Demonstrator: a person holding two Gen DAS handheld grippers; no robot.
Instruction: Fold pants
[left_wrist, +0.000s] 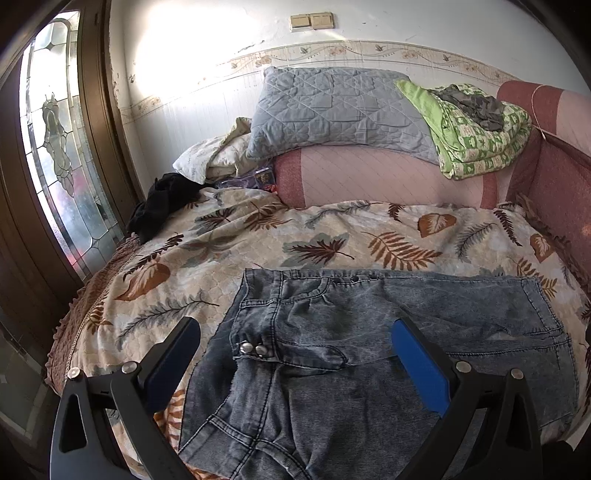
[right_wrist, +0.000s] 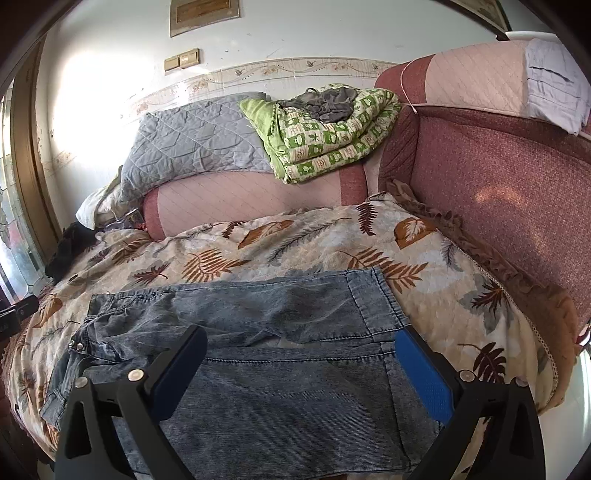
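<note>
The left gripper is spread wide, its two fingers well apart, and nothing sits between them — it hangs above the waist end of the pants, over the snap buttons, and whether it touches the denim cannot be told. The right gripper is likewise wide open and empty, poised over the hem end of the same pants. Both point forward across the pants toward the grey pillow.

The pants lie on the leaf-print bedspread, near its front edge, waist to the left and leg hems to the right, one leg lying over the other.

Beyond the pants, the grey pillow rests on a pink bolster, with a green folded blanket just beside the pillow. The hands holding the grippers are out of view, and the near edge of the pants is cut off behind the gripper frames.
</note>
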